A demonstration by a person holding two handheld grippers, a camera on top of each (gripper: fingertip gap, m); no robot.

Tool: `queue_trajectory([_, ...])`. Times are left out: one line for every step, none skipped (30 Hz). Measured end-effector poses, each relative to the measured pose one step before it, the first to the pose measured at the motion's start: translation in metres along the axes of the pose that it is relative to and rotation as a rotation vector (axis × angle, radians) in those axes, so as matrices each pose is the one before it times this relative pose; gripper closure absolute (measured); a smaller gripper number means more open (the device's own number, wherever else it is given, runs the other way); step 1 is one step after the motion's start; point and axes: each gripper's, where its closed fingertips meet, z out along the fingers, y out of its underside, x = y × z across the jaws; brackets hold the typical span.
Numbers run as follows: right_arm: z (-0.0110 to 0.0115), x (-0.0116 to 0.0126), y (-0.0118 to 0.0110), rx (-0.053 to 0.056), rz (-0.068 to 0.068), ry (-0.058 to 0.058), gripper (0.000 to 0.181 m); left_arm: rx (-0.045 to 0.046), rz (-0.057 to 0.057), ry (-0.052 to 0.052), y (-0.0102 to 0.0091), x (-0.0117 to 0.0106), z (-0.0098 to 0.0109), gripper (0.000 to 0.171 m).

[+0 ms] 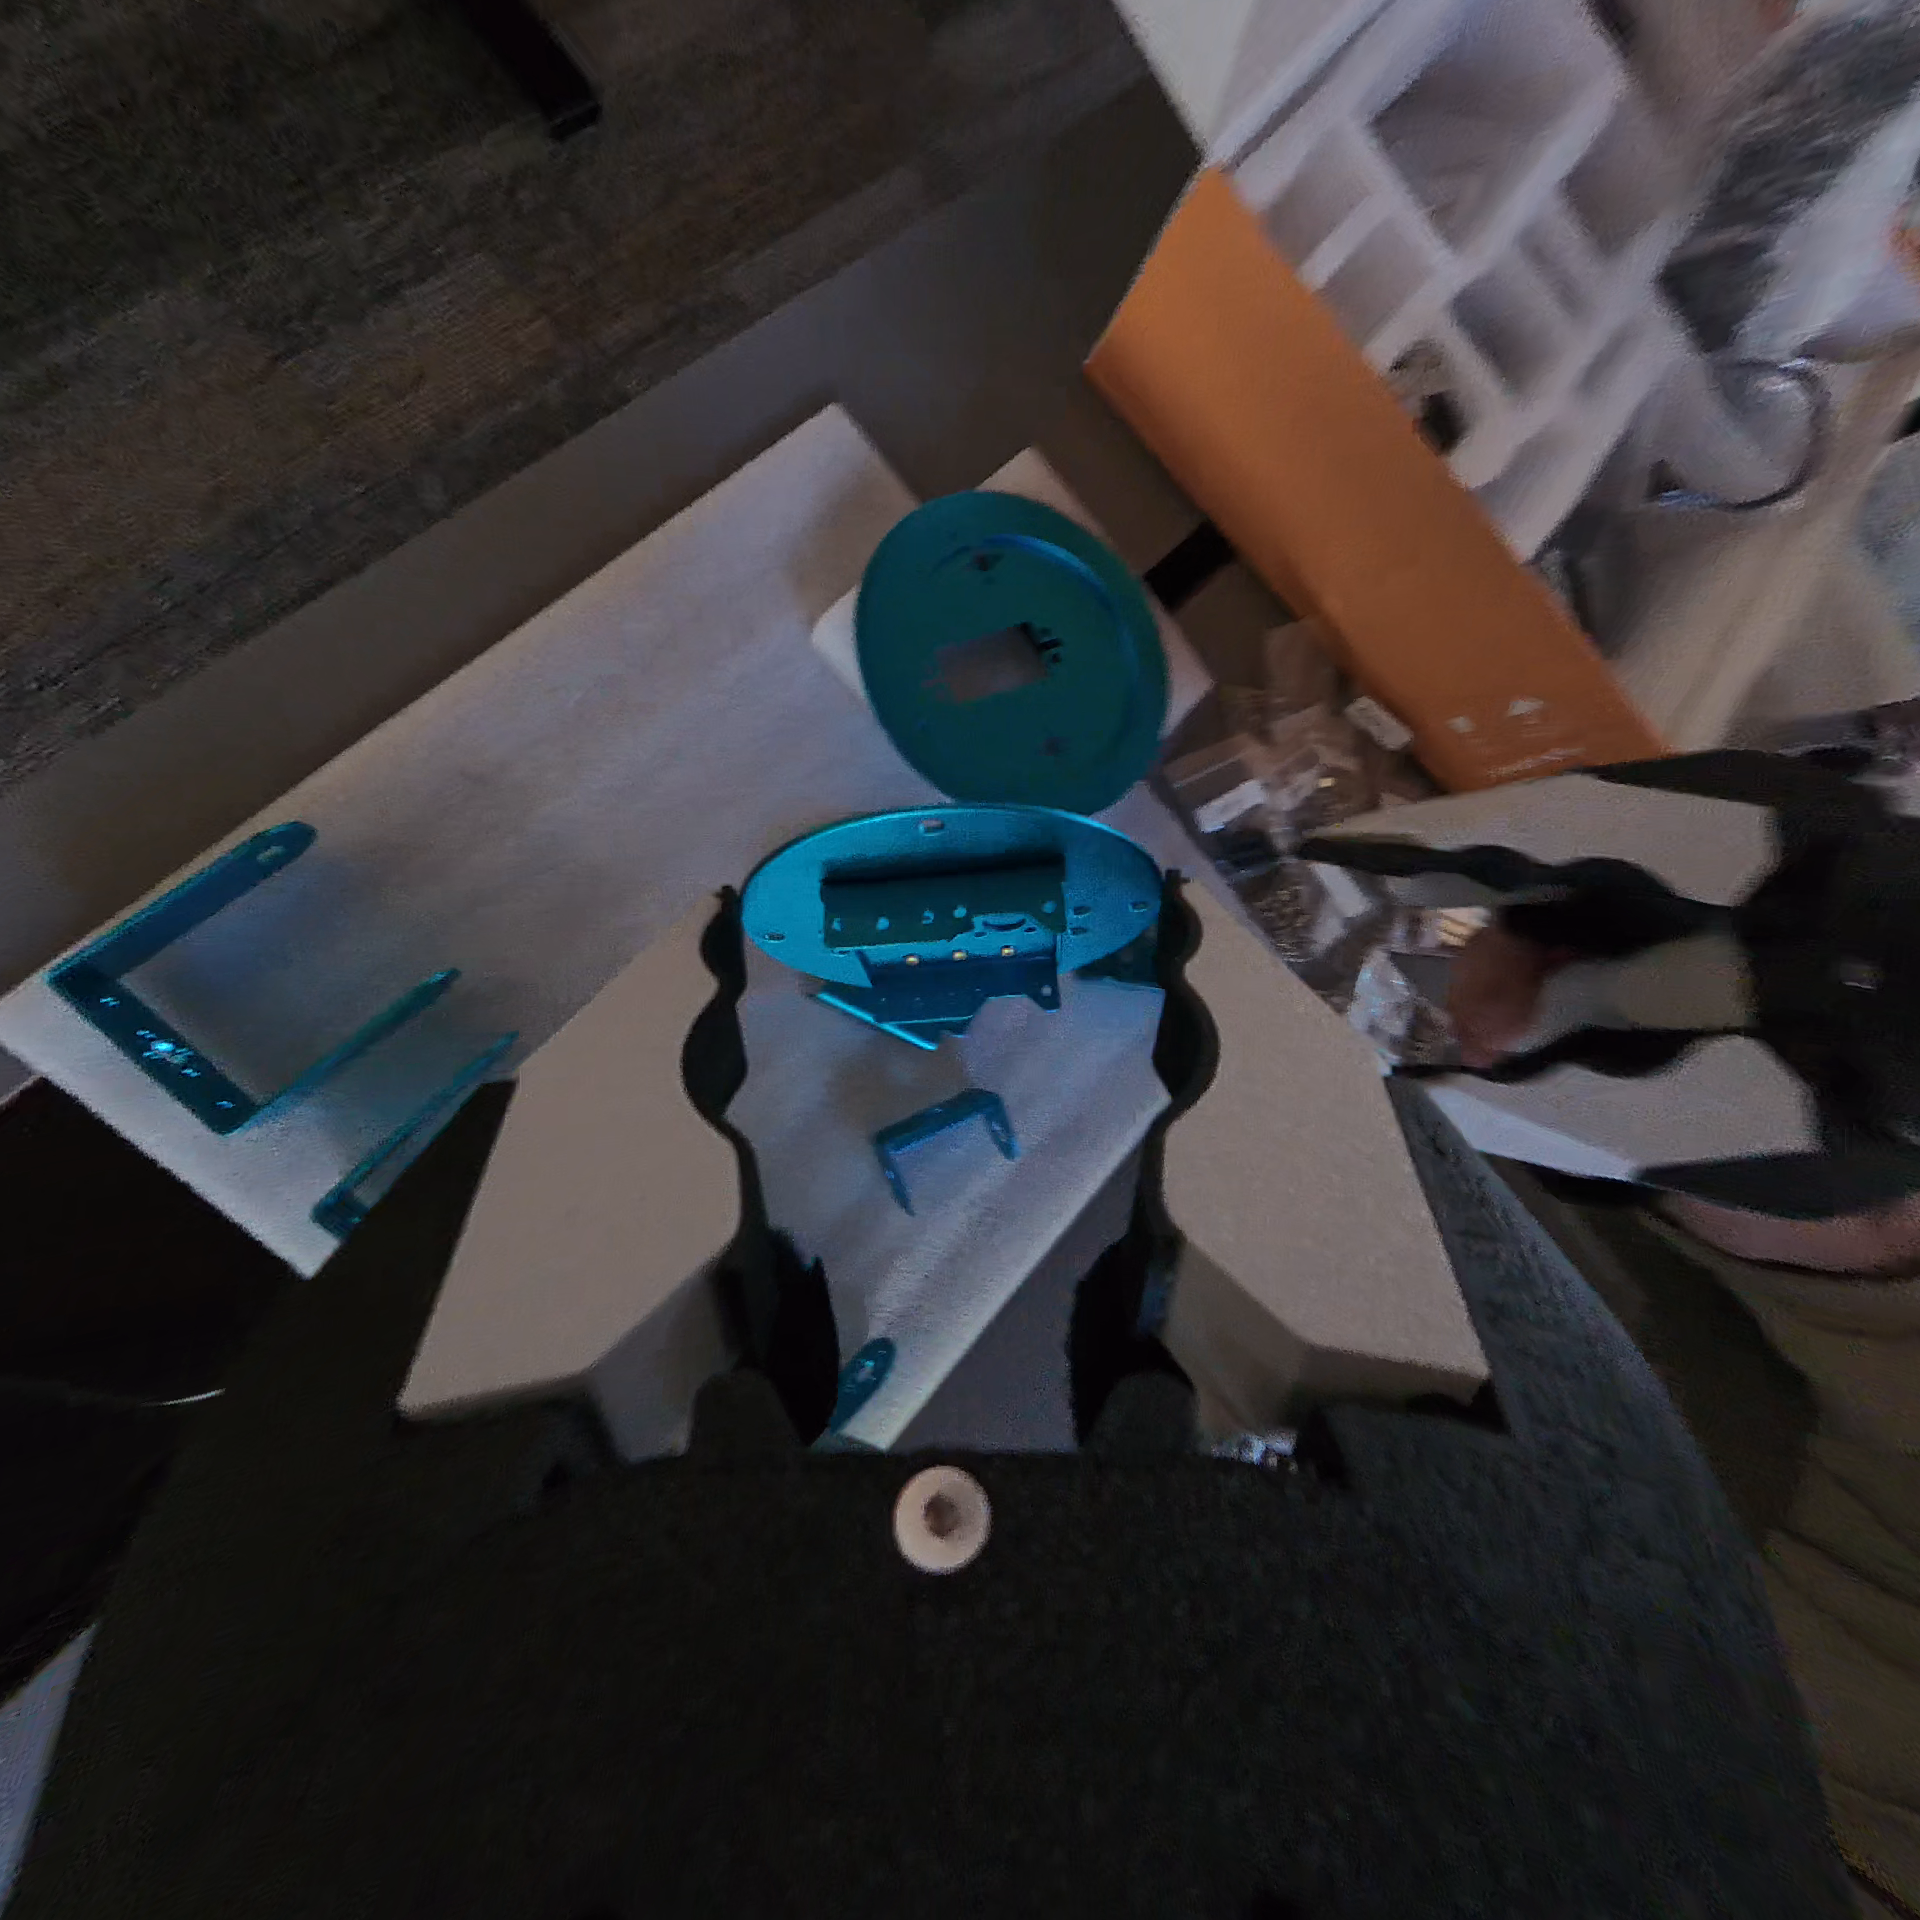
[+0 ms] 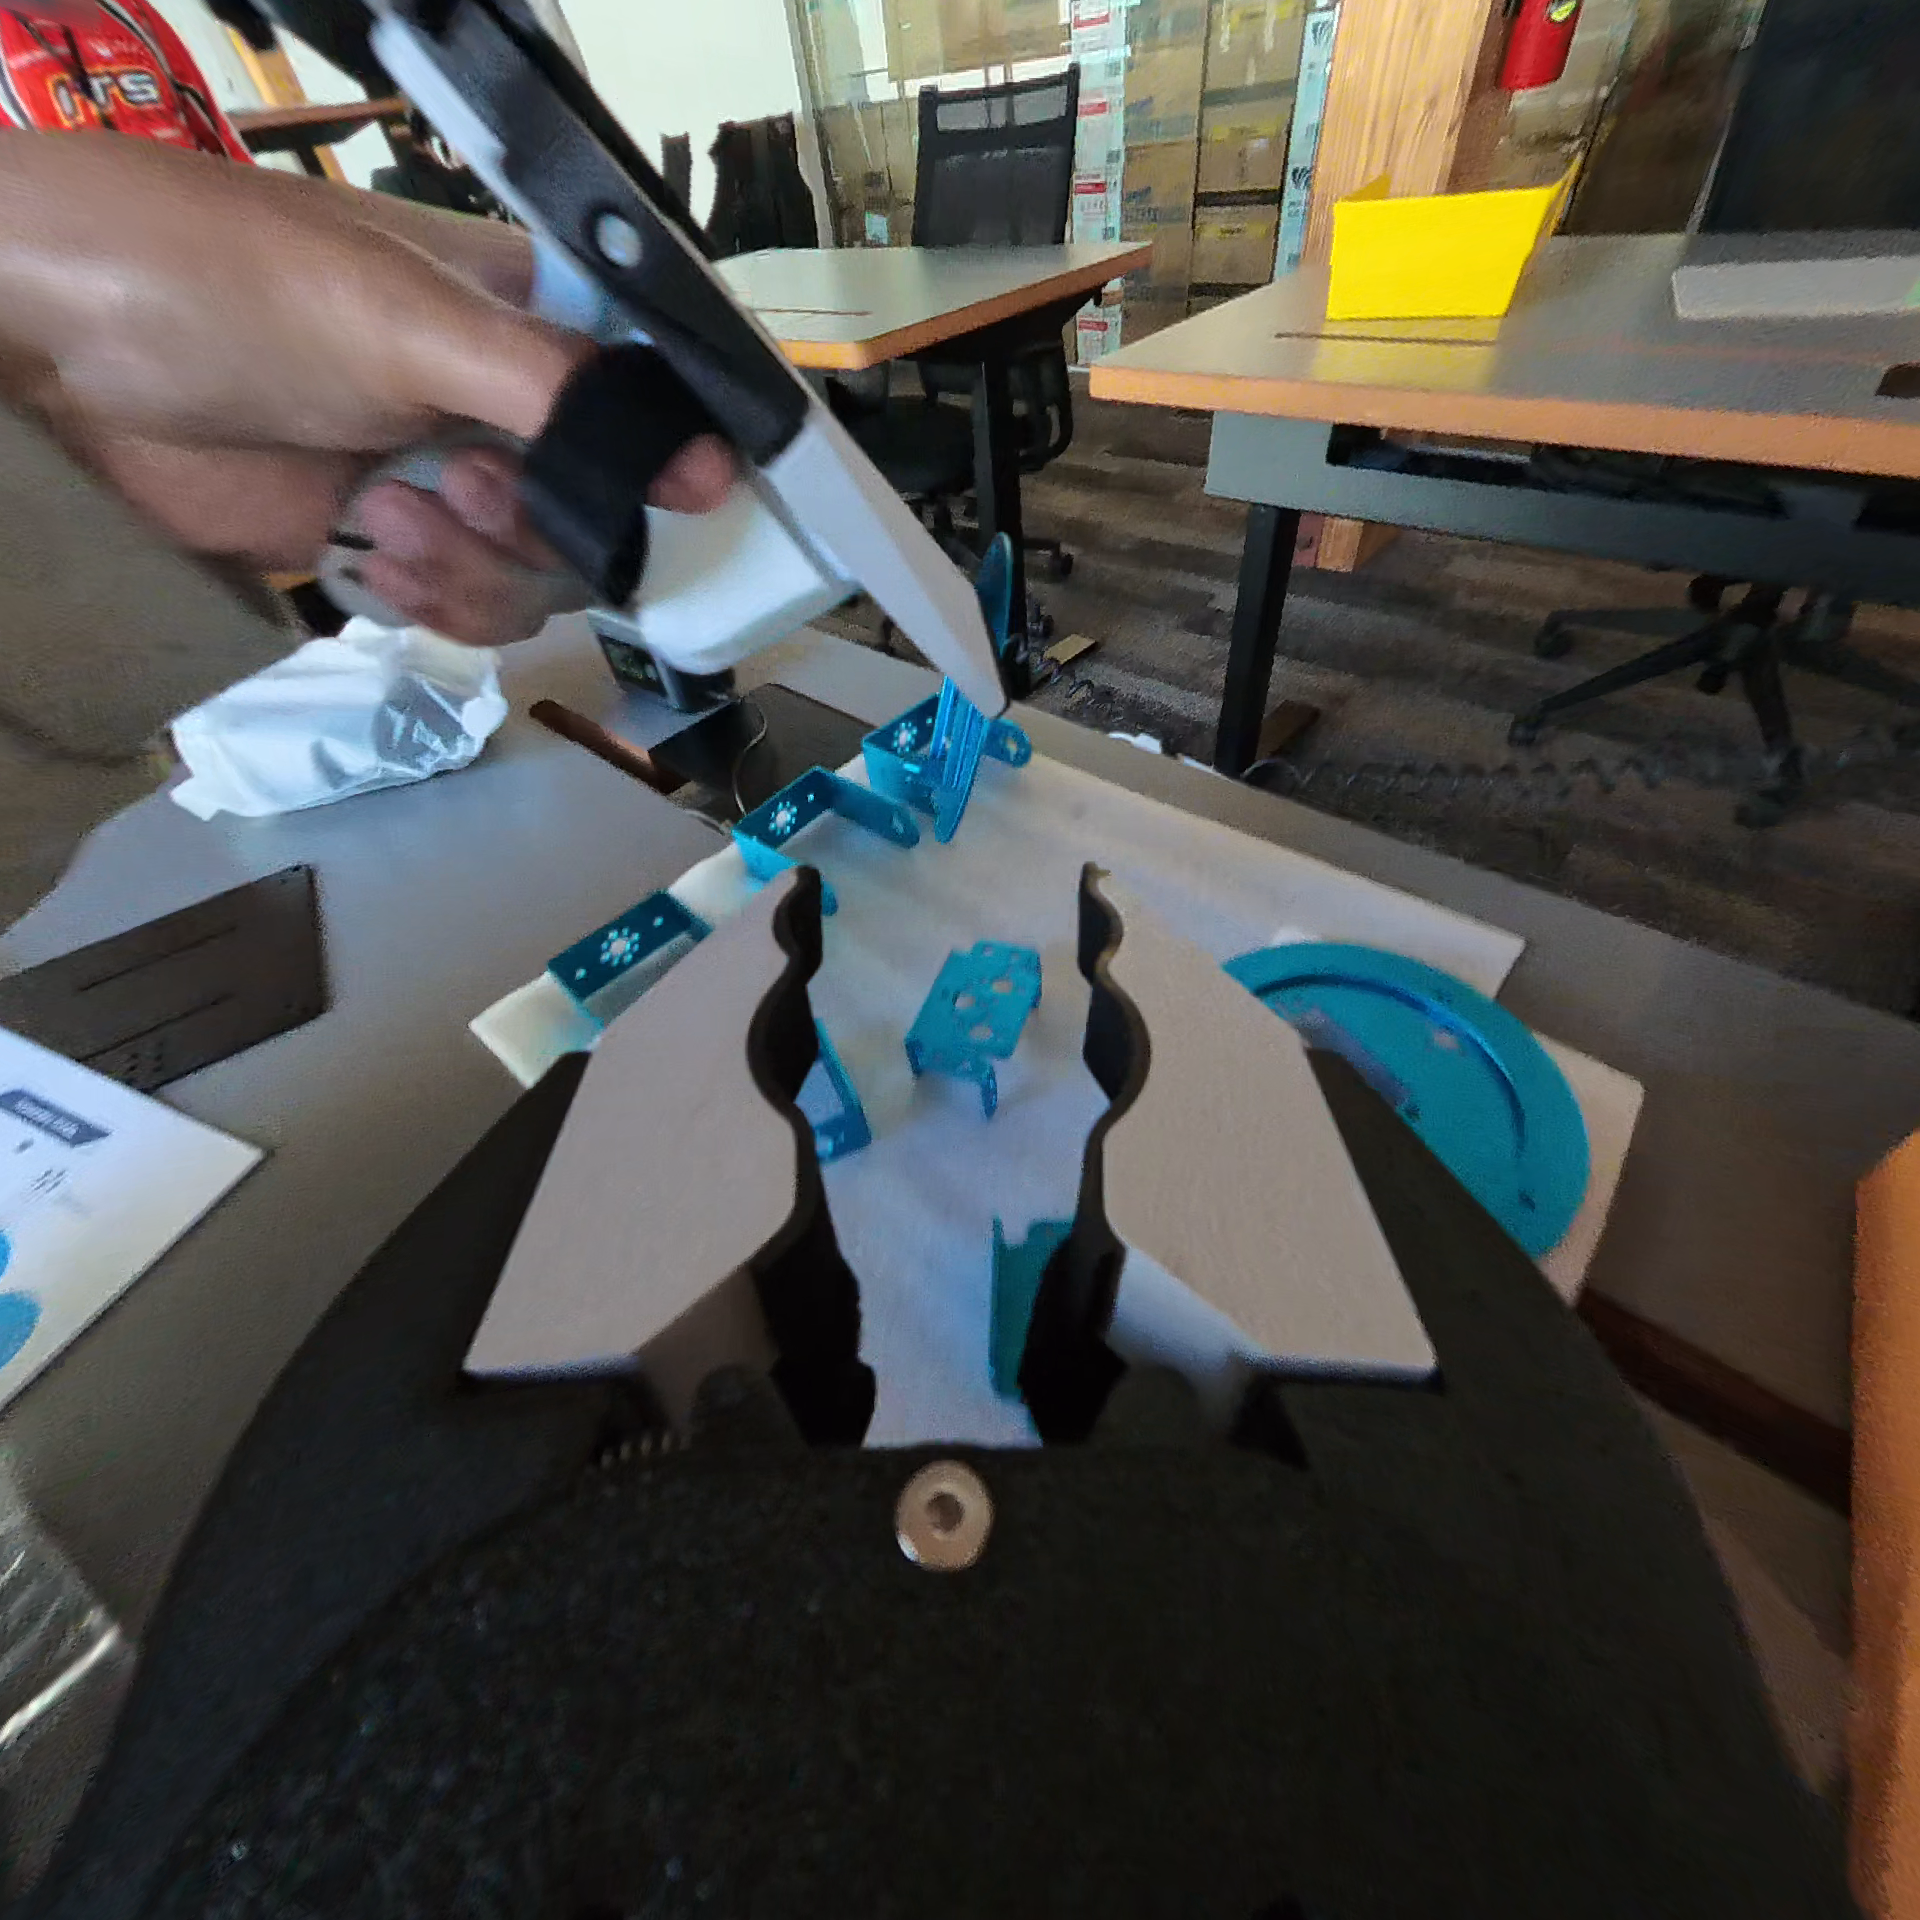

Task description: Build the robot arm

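Now, the right gripper (image 2: 945,894) hangs wide apart over the white foam sheet (image 2: 1195,883), nothing in it, a small blue bracket (image 2: 977,1013) lying just past its tips. Further out, the left gripper (image 1: 951,904) is clamped on a blue round plate assembly (image 1: 951,899), lifted above the tabletop (image 2: 260,862); a second blue disc (image 1: 1008,649) sits just beyond it.

A yellow bin (image 2: 1439,255) stands on a far desk (image 2: 1558,374). A black office chair (image 2: 992,145) is behind another table, and a white plastic bag (image 2: 332,717) lies near.
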Motion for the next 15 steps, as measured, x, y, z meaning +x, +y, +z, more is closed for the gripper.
queue_trajectory([0.00694, -0.00299, -0.00568, 0.0129, -0.0079, 0.0030, 0.133, 0.02050, 0.0027, 0.0280, -0.00066, 0.01031, -0.00783, 0.091])
queue_trajectory([0.00487, -0.00279, -0.00600, 0.0179, -0.0023, 0.0039, 0.133, 0.01562, 0.0033, 0.0242, 0.00063, 0.01022, -0.00745, 0.091])
queue_trajectory([0.00313, -0.00427, -0.00526, 0.0138, 0.0087, -0.0086, 0.135, 0.01484, 0.0076, 0.0203, 0.00121, 0.01015, -0.00690, 0.092])
queue_trajectory([0.00127, -0.00459, -0.00465, 0.0126, 0.0138, -0.0128, 0.139, 0.01197, 0.0109, 0.0163, 0.00214, 0.00995, -0.00622, 0.091])
queue_trajectory([-0.00058, -0.00547, -0.00544, 0.0215, 0.0100, -0.0172, 0.142, 0.00787, 0.0127, 0.0085, 0.00313, 0.00901, -0.00557, 0.092])
queue_trajectory([-0.00270, -0.00558, -0.00454, 0.0182, 0.0033, -0.0150, 0.148, 0.00505, 0.0153, 0.0008, 0.00368, 0.00779, -0.00488, 0.092])
queue_trajectory([-0.00418, -0.00515, -0.00316, 0.0133, 0.0013, -0.0094, 0.153, 0.00381, 0.0132, -0.0062, 0.00389, 0.00610, -0.00449, 0.092])
queue_trajectory([-0.00506, -0.00647, -0.00261, 0.0140, 0.0015, -0.0148, 0.155, 0.00110, 0.0092, -0.0071, 0.00410, 0.00518, -0.00394, 0.091])
queue_trajectory([-0.00555, -0.00639, -0.00218, 0.0148, 0.0014, -0.0113, 0.158, 0.00321, 0.0062, -0.0021, 0.00352, 0.00544, -0.00353, 0.091])
queue_trajectory([-0.00465, -0.00723, -0.00082, 0.0104, -0.0029, -0.0127, 0.163, 0.00673, 0.0033, -0.0002, 0.00255, 0.00547, -0.00356, 0.092])
queue_trajectory([-0.00355, -0.00815, -0.00016, 0.0055, -0.0080, -0.0191, 0.170, 0.00347, 0.0066, 0.0001, 0.00257, 0.00556, -0.00302, 0.092])
queue_trajectory([-0.00311, -0.00733, 0.00006, 0.0009, -0.0096, -0.0136, 0.177, -0.00070, 0.0090, -0.0046, 0.00291, 0.00480, -0.00253, 0.092])
queue_trajectory([-0.00303, -0.00407, 0.00012, -0.0036, -0.0080, 0.0070, 0.177, -0.00149, 0.0099, -0.0092, 0.00262, 0.00374, -0.00230, 0.092])
queue_trajectory([-0.00321, -0.00365, -0.00008, -0.0040, -0.0068, 0.0085, 0.178, 0.00402, 0.0067, -0.0061, 0.00193, 0.00408, -0.00238, 0.092])
queue_trajectory([-0.00369, -0.00439, -0.00112, 0.0027, -0.0040, 0.0009, 0.178, 0.00633, 0.0061, -0.0018, 0.00186, 0.00473, -0.00299, 0.092])
